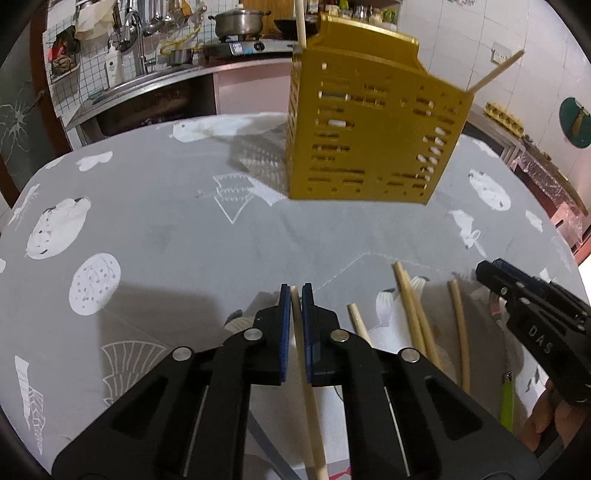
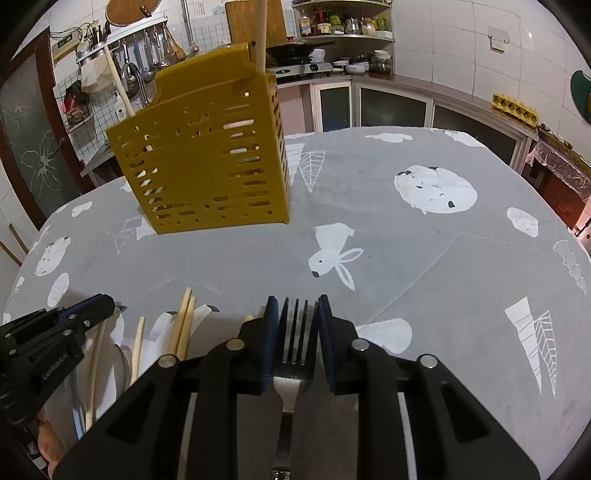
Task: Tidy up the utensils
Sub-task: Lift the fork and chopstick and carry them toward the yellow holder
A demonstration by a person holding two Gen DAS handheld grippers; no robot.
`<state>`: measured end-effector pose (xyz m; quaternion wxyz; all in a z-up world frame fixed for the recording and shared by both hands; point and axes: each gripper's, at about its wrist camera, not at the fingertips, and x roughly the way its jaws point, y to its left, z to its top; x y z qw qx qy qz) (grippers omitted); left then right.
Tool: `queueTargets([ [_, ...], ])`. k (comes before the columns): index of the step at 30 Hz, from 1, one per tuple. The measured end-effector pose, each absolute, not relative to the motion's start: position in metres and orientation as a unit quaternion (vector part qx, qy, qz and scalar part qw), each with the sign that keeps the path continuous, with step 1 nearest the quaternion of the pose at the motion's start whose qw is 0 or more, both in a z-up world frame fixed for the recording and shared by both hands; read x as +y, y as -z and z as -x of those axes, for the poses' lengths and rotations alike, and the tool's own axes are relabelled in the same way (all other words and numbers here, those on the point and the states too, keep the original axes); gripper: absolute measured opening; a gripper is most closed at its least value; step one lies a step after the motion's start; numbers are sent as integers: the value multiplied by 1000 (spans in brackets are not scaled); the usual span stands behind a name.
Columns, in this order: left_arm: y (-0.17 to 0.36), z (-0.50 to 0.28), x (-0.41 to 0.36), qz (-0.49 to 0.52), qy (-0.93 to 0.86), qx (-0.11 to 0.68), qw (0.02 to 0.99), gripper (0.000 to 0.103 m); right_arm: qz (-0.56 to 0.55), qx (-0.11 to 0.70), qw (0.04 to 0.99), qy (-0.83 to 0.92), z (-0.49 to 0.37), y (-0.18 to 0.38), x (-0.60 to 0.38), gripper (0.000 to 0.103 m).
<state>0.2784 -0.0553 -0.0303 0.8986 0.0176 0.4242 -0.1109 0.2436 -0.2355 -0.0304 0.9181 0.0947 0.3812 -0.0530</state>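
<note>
A yellow slotted utensil holder (image 1: 369, 129) stands on the grey patterned tablecloth (image 1: 166, 229) with two chopsticks sticking out of it; it also shows in the right wrist view (image 2: 210, 162). My left gripper (image 1: 295, 291) is shut on a wooden chopstick (image 1: 301, 350), held low over the cloth in front of the holder. My right gripper (image 2: 293, 302) is shut on a metal fork (image 2: 295, 332), tines forward. Several loose chopsticks (image 1: 413, 310) lie on the cloth between the two grippers, also visible in the right wrist view (image 2: 181, 325).
A green-handled item (image 1: 506, 398) lies by the right gripper (image 1: 532, 310). The left gripper (image 2: 51, 332) shows at the lower left of the right wrist view. A sink (image 1: 147, 96), stove with pot (image 1: 240, 26) and kitchen counters stand behind the table.
</note>
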Motion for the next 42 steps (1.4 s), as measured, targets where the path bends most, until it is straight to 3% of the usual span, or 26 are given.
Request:
queueTargets([
  [42, -101, -145, -21, 2, 109, 198, 974, 3, -84, 212, 972, 55, -129, -70, -224, 21],
])
